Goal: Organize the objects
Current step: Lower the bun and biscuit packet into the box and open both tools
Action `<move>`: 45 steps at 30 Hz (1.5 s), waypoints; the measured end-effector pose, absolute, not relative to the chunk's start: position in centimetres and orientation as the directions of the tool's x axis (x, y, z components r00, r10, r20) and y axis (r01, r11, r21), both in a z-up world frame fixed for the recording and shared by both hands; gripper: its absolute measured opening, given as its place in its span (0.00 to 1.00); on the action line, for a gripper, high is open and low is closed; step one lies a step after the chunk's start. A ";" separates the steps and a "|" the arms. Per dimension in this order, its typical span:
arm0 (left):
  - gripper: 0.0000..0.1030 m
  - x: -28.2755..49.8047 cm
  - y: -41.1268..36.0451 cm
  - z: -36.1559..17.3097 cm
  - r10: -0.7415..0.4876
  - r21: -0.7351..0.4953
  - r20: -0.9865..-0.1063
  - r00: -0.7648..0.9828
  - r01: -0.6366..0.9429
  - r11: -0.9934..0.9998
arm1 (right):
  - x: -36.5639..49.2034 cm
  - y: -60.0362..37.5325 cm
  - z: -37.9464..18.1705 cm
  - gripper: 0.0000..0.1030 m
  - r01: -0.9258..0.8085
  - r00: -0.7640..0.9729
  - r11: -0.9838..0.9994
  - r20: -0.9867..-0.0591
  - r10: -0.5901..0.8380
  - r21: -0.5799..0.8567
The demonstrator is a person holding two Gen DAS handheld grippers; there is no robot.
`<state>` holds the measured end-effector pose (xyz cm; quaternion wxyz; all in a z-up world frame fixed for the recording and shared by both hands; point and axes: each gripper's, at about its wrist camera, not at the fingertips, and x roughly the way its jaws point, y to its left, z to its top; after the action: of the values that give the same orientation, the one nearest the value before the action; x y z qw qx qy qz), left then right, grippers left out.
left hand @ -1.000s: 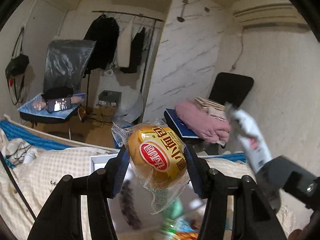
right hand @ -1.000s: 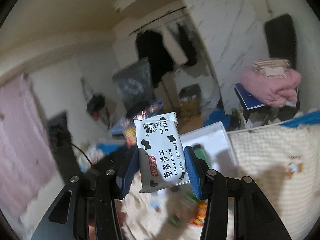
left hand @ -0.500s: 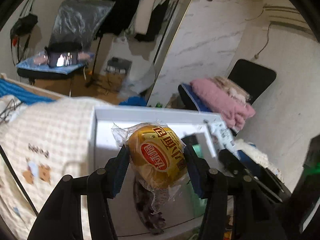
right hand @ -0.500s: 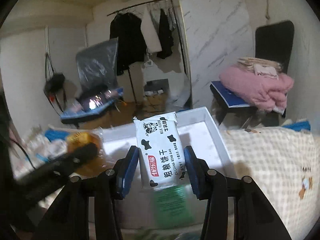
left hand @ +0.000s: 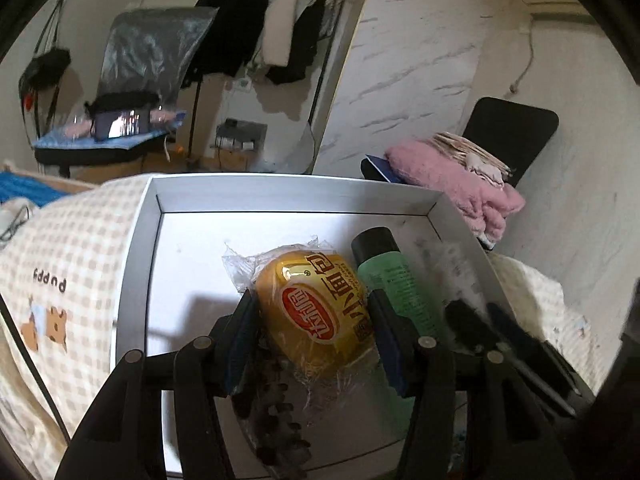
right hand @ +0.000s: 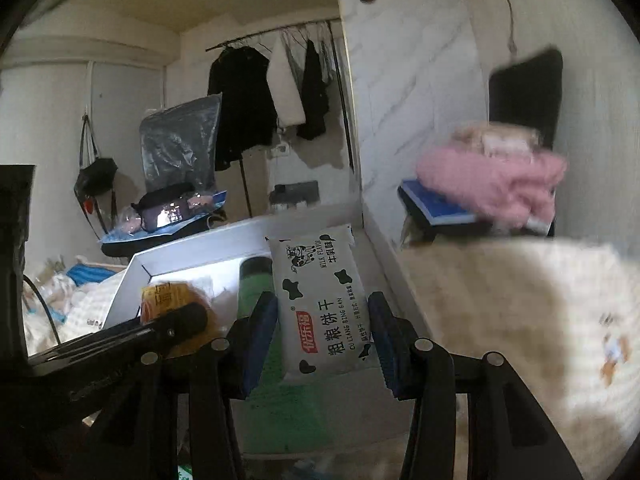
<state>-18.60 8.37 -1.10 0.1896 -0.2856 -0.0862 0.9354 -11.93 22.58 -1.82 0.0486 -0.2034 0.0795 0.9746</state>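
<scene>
My left gripper (left hand: 312, 322) is shut on a yellow wrapped bun (left hand: 314, 314) in clear plastic, held low over the white tray (left hand: 138, 248) on the bed. A green bottle (left hand: 394, 280) with a black cap lies in the tray just right of the bun, and a dark hair clip (left hand: 276, 420) lies under my fingers. My right gripper (right hand: 322, 330) is shut on a white cow-print biscuit packet (right hand: 320, 300), held over the tray's right side (right hand: 384, 248) above the green bottle (right hand: 254, 284). The left gripper and its bun (right hand: 168, 300) show at the left of the right wrist view.
The tray rests on a checked blanket (left hand: 68, 264). A black chair with a pink folded blanket (left hand: 456, 180) stands beyond the bed's right side. A clothes rack (left hand: 256, 28) and a blue-topped table (left hand: 104, 140) stand at the back. The right gripper's fingers (left hand: 468, 324) reach into the tray's right side.
Both grippers have come down from above the bed to just over the tray, each keeping its packet. The tray and green bottle now fill the lower part of both views.
</scene>
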 end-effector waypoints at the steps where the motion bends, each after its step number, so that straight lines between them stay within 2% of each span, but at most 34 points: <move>1: 0.57 -18.7 8.5 -1.1 0.402 -0.262 -0.504 -0.764 -0.308 -0.914 | -12.1 22.6 -2.2 0.47 -0.145 -0.902 -0.981 -0.425 0.077 0.130; 5: 0.57 -19.2 8.3 -1.1 0.409 -0.280 -0.510 -0.756 -0.304 -0.911 | -12.2 22.5 -2.1 0.47 -0.138 -0.906 -0.983 -0.417 0.075 0.123; 12: 0.57 -19.6 9.1 -0.5 0.394 -0.284 -0.536 -0.746 -0.280 -0.917 | -12.3 22.6 -2.1 0.47 -0.129 -0.884 -0.989 -0.461 0.079 0.077; 19: 0.57 -18.9 10.0 -0.3 0.353 -0.250 -0.555 -0.753 -0.254 -0.934 | -12.3 23.4 -2.0 0.47 -0.096 -0.864 -0.989 -0.503 0.024 0.117; 23: 0.57 -18.6 9.7 -0.4 0.368 -0.289 -0.567 -0.737 -0.241 -0.927 | -12.3 24.0 -1.9 0.47 -0.085 -0.850 -0.988 -0.527 0.003 0.132; 27: 0.57 -18.1 9.7 0.0 0.350 -0.276 -0.585 -0.732 -0.225 -0.934 | -12.1 24.3 -1.7 0.47 -0.077 -0.843 -0.986 -0.538 -0.014 0.146; 30: 0.57 -17.9 10.0 0.5 0.341 -0.257 -0.584 -0.737 -0.230 -0.939 | -11.9 24.5 -1.6 0.47 -0.068 -0.851 -0.985 -0.524 -0.026 0.160; 35: 0.57 -18.0 10.2 -0.4 0.329 -0.227 -0.577 -0.748 -0.240 -0.944 | -11.0 24.4 -1.2 0.47 -0.078 -0.893 -0.984 -0.450 -0.002 0.159; 41: 0.57 -18.6 9.2 -0.8 0.362 -0.259 -0.541 -0.759 -0.259 -0.931 | -12.0 23.6 -1.8 0.47 -0.075 -0.888 -0.989 -0.460 0.006 0.131; 45: 0.58 -18.8 9.1 -0.9 0.334 -0.241 -0.533 -0.777 -0.240 -0.941 | -12.3 22.3 -2.3 0.47 -0.092 -0.887 -0.995 -0.457 0.062 0.044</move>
<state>-18.82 9.12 -0.86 0.1528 -0.2968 -0.0799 0.9392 -12.33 22.33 -2.29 0.0396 -0.2342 0.0322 0.9708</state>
